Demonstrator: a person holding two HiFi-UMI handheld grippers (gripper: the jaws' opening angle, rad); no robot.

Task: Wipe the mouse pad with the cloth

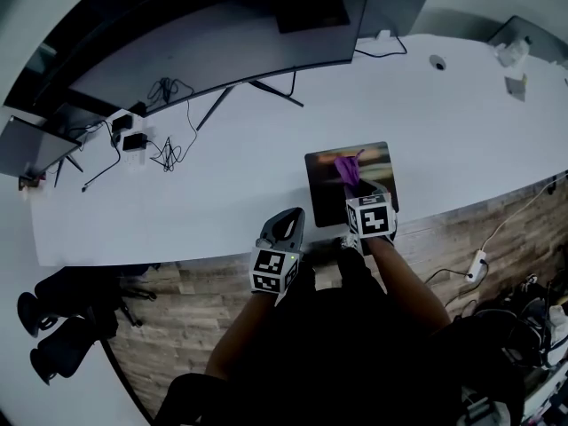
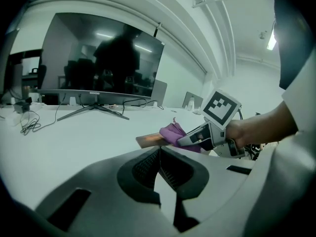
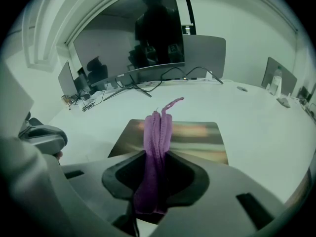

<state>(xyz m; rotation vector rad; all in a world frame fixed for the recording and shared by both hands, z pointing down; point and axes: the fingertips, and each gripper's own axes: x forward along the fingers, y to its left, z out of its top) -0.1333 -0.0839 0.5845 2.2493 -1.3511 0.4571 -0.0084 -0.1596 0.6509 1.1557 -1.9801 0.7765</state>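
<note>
**Item 1. Purple knitted cloth (image 3: 158,125).** It is gathered into a narrow folded strip. The right claw (image 3: 158,154) is closed on it, with fabric filling the gap between the jaws and a loose tail running on past the tips. The tail lies out over the middle of the mouse pad. The left gripper view suggests it rests on the surface, though contact is not certain. Judged light, soft and limp, with no stiffness of its own, so only the part close to the jaws can carry pressure. The present hold, well down the strip, seems secure, but bunched like this the cloth offers a small wiping face.

**Item 2. Dark rectangular mouse pad with a glossy, brownish-reflecting top (image 3: 197,137).** It lies flat on the white tabletop (image 1: 222,176) near the front edge, ahead of the right claw. Judged thin, light and pliable. The smooth face should wipe easily, but the pad may creep on the smooth tabletop under a stroke. If steadying is wanted, a near corner or the left edge is the likely place to press.

**Item 3. Left claw (image 2: 159,158).** Its jaws are together at the tips with nothing between them. It sits at the front edge of the tabletop, left of the mouse pad and apart from it.

**Item 4. Wide curved black monitor (image 1: 222,43).** It stands at the back of the tabletop, well apart from the mouse pad.
</note>
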